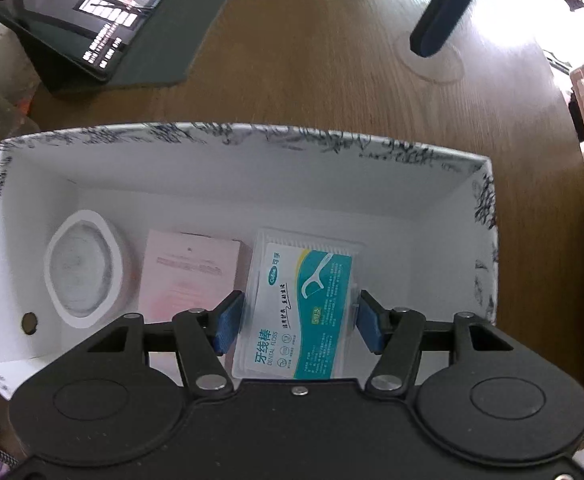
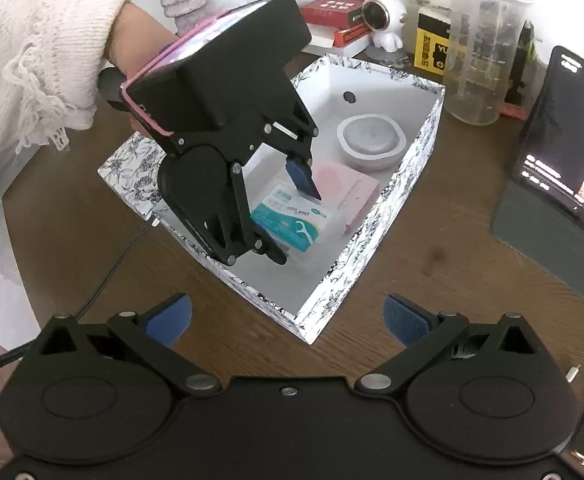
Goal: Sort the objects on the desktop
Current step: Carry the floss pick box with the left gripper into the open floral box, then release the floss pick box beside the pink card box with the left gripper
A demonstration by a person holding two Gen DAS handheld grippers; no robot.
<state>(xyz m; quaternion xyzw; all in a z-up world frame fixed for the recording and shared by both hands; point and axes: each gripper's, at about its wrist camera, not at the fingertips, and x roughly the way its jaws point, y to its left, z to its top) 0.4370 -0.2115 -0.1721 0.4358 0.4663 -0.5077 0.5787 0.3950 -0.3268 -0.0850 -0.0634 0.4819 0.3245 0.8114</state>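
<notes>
Left gripper (image 1: 298, 320) clamping dental floss box (image 1: 304, 308) inside patterned box (image 1: 251, 136), seemingly touching bottom, right gripper (image 2: 287, 320) released.

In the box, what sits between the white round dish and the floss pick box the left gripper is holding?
A flat pink box lies between the white dish and the floss pick box, on the floor of the patterned box. The left wrist view shows it best.
</notes>
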